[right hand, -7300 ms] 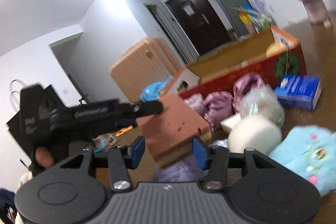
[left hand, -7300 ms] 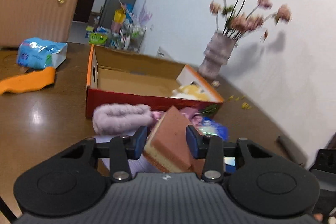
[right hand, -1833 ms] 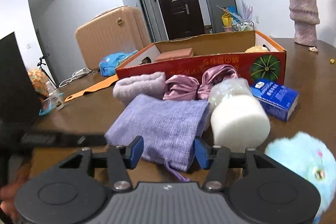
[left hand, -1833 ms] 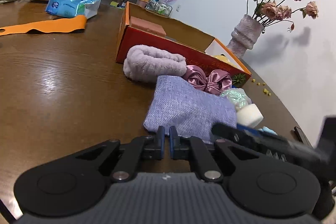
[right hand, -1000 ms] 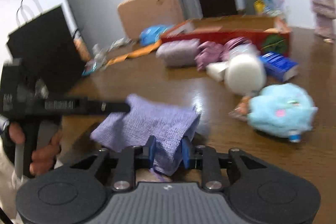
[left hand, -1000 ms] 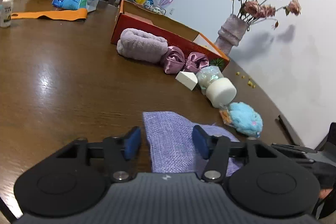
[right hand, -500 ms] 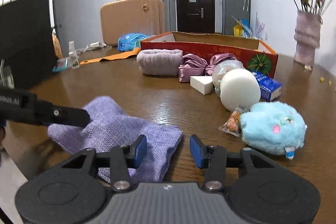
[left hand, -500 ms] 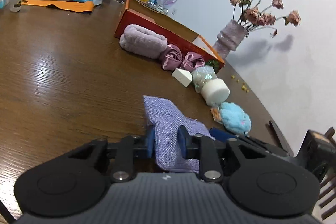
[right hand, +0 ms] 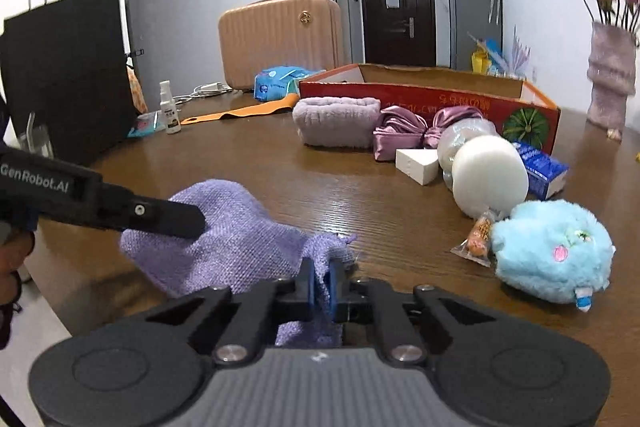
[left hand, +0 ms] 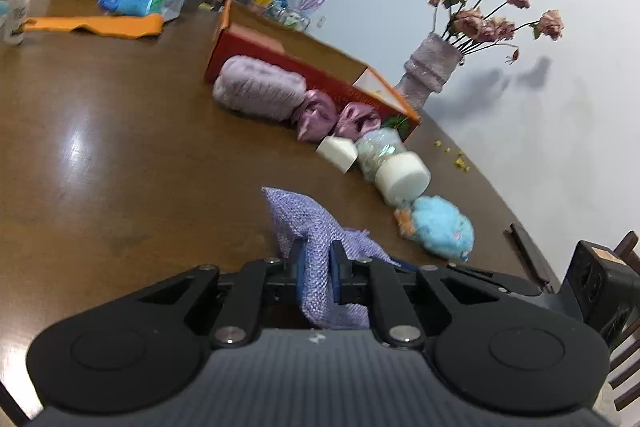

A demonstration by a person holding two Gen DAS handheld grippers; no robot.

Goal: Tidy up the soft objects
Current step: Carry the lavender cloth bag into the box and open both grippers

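The left tongs (left hand: 317, 273) are clamped on a fold of the purple cloth (left hand: 316, 227), low in the middle of the left wrist view, with the fabric bunched up between the blue pads. The right tongs (right hand: 320, 283) are likewise pinched tight on another edge of the same cloth (right hand: 236, 239), at the lower centre of the right wrist view. The cloth lies partly on the brown desk (right hand: 280, 171), near its front edge, and is pulled up where each pair of tongs grips it. In the right wrist view, the left tongs' arm reaches in from the left edge of the frame and ends over the cloth.

Further back, right of centre, a row of things sits along the red box (right hand: 432, 95): a rolled lilac towel (right hand: 336, 121), a shiny pink bundle (right hand: 404, 133), a white wedge (right hand: 416, 161), a white round sponge (right hand: 490, 177) and a blue packet (right hand: 542, 169). A fluffy blue toy (right hand: 552, 251) lies at the right of the frame, well apart from the cloth, with a small wrapped snack (right hand: 476, 237) touching it. A vase (left hand: 434, 67) of dried flowers stands behind the box.
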